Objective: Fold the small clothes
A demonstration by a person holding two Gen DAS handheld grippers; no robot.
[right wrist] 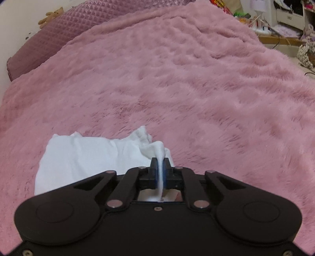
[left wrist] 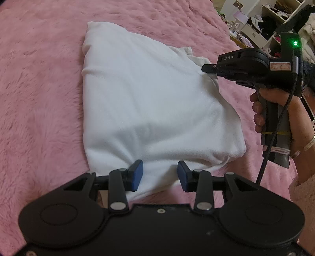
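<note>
A white garment lies partly folded on a fluffy pink blanket. My left gripper is open, its blue pads either side of the garment's near edge, with cloth between them. My right gripper is shut on the garment's right edge and lifts it slightly. In the right wrist view the right gripper pinches a thin fold of the white garment, which spreads to the left on the blanket.
A quilted purple pillow and a small teddy bear are at the bed's far left. Shelves with clothes and clutter stand beyond the bed on the right.
</note>
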